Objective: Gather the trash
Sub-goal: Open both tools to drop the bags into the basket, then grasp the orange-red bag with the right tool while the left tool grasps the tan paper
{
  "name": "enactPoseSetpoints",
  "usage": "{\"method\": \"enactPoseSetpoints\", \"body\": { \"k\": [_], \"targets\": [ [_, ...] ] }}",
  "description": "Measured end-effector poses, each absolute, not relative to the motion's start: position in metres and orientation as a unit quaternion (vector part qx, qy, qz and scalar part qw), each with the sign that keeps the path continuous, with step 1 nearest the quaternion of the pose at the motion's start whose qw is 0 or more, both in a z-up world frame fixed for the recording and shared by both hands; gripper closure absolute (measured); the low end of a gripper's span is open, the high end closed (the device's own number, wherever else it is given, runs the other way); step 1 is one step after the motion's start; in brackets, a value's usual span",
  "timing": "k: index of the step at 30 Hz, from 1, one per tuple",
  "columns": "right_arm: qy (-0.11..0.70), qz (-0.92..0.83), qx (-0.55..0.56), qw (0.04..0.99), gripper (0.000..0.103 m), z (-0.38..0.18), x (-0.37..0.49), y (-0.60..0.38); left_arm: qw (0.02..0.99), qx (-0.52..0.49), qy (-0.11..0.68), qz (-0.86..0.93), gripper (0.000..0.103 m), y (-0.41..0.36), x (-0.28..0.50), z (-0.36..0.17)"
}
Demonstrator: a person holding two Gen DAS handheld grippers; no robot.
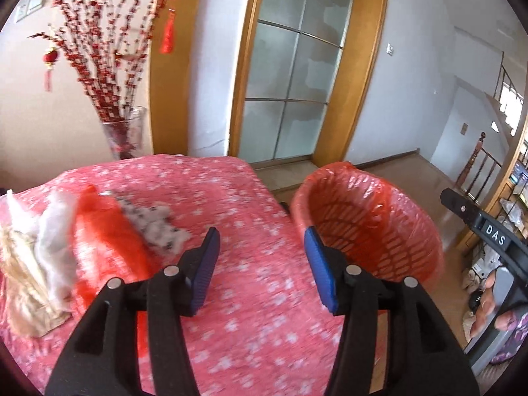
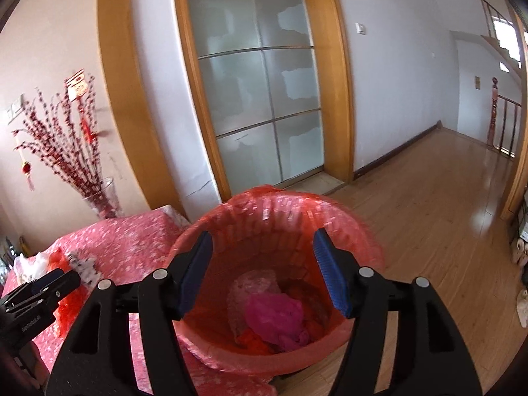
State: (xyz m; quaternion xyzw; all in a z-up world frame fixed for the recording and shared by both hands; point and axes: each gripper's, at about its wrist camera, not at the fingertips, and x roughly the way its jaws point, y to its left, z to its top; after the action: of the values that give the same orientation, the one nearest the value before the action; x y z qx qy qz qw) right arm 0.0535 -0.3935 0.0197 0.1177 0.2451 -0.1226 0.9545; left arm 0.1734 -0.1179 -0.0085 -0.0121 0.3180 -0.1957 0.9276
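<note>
An orange bin [image 1: 373,227] lined with a red bag stands beside the table's right edge; it also shows in the right wrist view [image 2: 264,217]. Inside it lie a magenta bag [image 2: 277,316] and clear bubble wrap [image 2: 250,283]. On the pink-clothed table [image 1: 231,204] lie a red plastic bag [image 1: 105,227], a white spotted crumpled piece [image 1: 155,221], white tissue [image 1: 54,231] and a beige paper bag [image 1: 23,280]. My left gripper [image 1: 262,257] is open and empty above the table, right of the trash. My right gripper [image 2: 264,264] is open and empty above the bin.
A glass vase [image 1: 123,132] with red branches stands at the table's far edge. A frosted glass door [image 1: 290,76] is behind. Wooden floor [image 2: 429,214] stretches right of the bin. The right gripper's body [image 1: 488,231] shows at the right of the left wrist view.
</note>
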Motion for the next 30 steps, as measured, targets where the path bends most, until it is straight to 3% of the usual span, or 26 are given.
{"method": "enactPoseSetpoints", "body": {
  "k": [16, 23, 30],
  "targets": [
    [0.282, 0.048, 0.057, 0.956, 0.039, 0.018, 0.082, -0.242, 0.952, -0.045, 0.302, -0.027, 0.044, 0.061, 0.126, -0.010],
    [0.325, 0.122, 0.033, 0.937, 0.054, -0.003, 0.105, -0.165, 0.952, -0.072, 0.295, 0.025, 0.043, 0.121, 0.111, -0.012],
    [0.349, 0.140, 0.011, 0.927, 0.054, -0.020, 0.125, -0.121, 0.947, -0.095, 0.303, 0.046, 0.043, 0.153, 0.102, -0.023]
  ]
}}
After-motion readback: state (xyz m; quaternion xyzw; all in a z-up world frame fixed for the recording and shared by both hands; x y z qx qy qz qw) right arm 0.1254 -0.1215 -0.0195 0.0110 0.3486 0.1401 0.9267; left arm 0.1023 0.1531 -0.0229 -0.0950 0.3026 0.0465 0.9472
